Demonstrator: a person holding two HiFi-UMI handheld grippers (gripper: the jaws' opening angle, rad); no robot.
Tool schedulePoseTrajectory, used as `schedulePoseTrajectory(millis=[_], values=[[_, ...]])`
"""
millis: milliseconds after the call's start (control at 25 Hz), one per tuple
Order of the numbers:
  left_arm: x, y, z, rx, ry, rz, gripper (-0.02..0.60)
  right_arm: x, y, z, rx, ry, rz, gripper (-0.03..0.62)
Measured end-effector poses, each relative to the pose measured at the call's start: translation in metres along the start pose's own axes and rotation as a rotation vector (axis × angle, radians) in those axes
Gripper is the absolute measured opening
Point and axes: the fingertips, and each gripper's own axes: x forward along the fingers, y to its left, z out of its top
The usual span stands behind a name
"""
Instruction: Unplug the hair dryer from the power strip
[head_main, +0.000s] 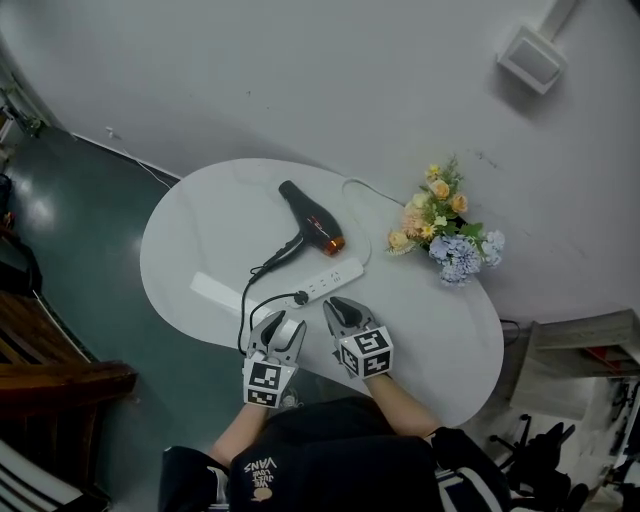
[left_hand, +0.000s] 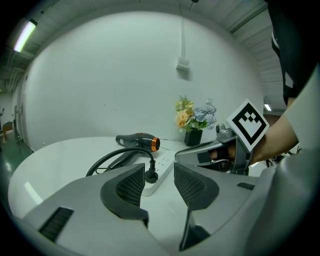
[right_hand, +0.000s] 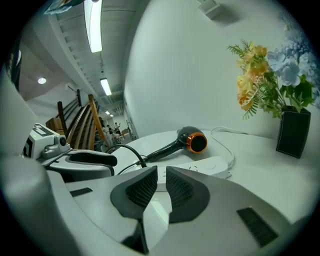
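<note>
A black hair dryer (head_main: 312, 222) with an orange nozzle ring lies on the white table (head_main: 430, 330). Its black cord loops to a black plug (head_main: 300, 297) seated in the near-left end of the white power strip (head_main: 333, 279). My left gripper (head_main: 283, 322) stands open just short of the plug (left_hand: 151, 175), which sits beyond the gap, untouched. To its right, my right gripper (head_main: 340, 308) points at the strip (right_hand: 200, 165). Its pads stand a narrow gap apart with nothing between them.
A vase of flowers (head_main: 445, 225) stands at the table's far right. The strip's white cable (head_main: 365, 190) curves off behind the dryer. A flat white bar (head_main: 215, 292) lies at the left. The near table edge is right under both grippers.
</note>
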Motion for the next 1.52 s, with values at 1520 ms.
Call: schedulePoseTrajectory(millis=[1520], values=[[0.078,0.017,-0.017,0.181,0.098,-0.072,0.074,0.056,-0.012,-0.021,-0.146,0.133,0.027,0.044]])
